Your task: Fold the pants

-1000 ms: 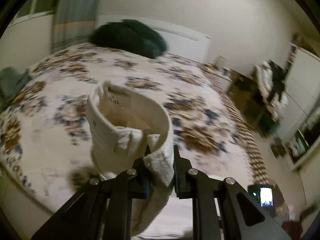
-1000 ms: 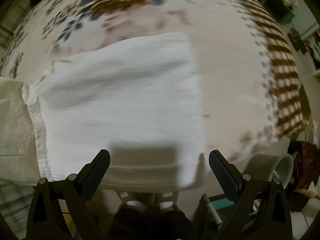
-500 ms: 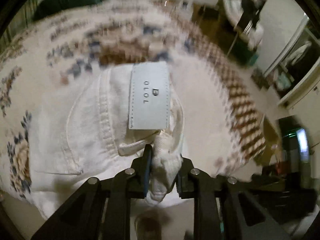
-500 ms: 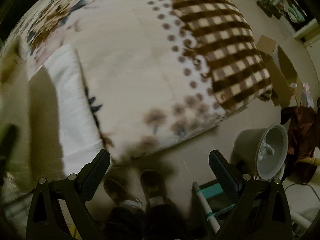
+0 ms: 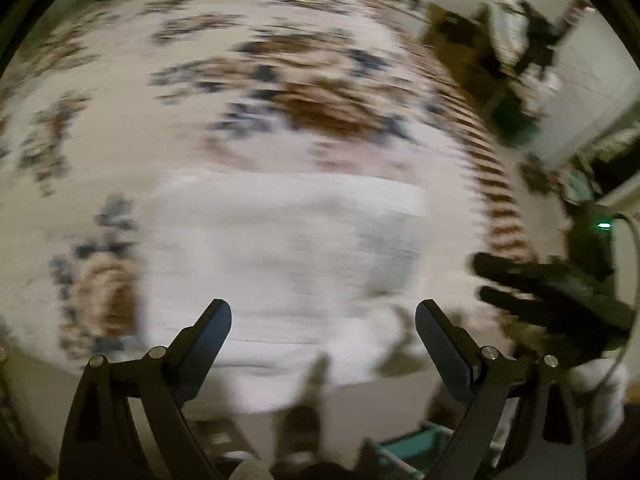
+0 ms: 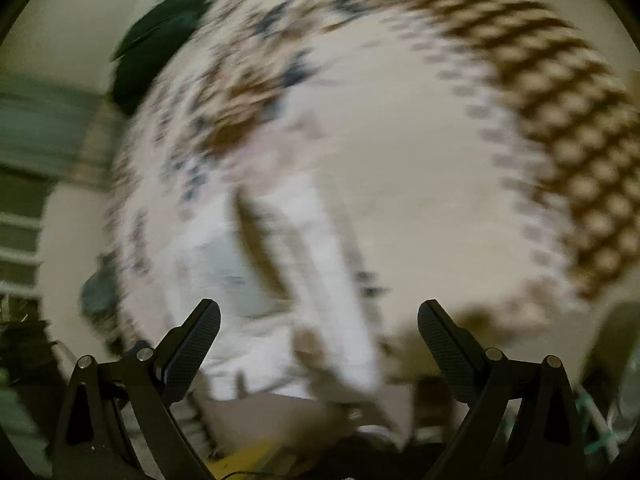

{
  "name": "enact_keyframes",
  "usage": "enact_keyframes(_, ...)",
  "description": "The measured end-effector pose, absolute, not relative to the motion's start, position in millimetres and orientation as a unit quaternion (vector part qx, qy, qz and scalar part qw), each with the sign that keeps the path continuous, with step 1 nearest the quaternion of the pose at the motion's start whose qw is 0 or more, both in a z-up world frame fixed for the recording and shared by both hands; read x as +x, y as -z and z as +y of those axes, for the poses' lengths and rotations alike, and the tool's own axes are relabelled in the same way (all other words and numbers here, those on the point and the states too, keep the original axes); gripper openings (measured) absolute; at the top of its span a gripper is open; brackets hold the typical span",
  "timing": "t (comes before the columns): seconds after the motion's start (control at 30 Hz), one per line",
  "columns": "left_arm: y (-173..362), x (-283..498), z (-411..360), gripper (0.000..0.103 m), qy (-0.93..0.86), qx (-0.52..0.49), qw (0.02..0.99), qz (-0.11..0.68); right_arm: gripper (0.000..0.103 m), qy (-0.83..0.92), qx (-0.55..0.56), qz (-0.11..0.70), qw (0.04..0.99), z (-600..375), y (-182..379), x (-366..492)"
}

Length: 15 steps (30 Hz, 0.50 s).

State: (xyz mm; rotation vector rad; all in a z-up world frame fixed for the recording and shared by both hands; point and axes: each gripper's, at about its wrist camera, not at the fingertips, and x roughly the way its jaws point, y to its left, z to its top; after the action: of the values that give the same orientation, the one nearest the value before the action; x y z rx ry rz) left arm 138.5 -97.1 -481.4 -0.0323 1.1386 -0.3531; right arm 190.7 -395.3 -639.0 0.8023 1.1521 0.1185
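Observation:
The white pants (image 5: 280,248) lie as a folded block near the front edge of the flower-patterned bed cover (image 5: 280,80); the picture is smeared by motion. My left gripper (image 5: 323,308) hovers above them, its jaws opening wide, with nothing between the pads. In the right wrist view the same pants (image 6: 256,280) sit at lower left, mostly to the left of my right gripper (image 6: 319,308), which is open and holds nothing. The right gripper's black fingers (image 5: 520,280) also reach in from the right edge of the left wrist view, beside the pants.
A dark green pillow (image 6: 160,32) lies at the far end of the bed. A brown checked border (image 6: 560,100) runs along the bed's right side. Cluttered furniture (image 5: 520,40) stands beyond it. A person's shoe (image 5: 304,420) shows on the floor below the bed edge.
The left gripper, shut on the pants' waistband before, has let go and opened wide; the pants now lie flat. The right gripper's view swung from the floor back over the bed and pants.

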Motion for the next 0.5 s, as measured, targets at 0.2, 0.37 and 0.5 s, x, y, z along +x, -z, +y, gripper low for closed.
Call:
enact_keyframes(0.2,520.7,153.5,-41.6,0.094,0.077,-0.006,0.823,0.563,0.098,-0.106,0.316,0.531,0.779,-345.8,642.9,235.0)
enact_keyframes(0.37,542.3,153.5,-19.9,0.094,0.043,-0.028,0.814,0.579,0.062,-0.128,0.277,0.539,0.785,-323.1,637.2,228.6)
enact_keyframes(0.5,554.9,155.8,-17.7,0.094,0.035,-0.026,0.808,0.588,0.010,-0.120,0.233,0.616,0.743,-303.4,677.1,211.8)
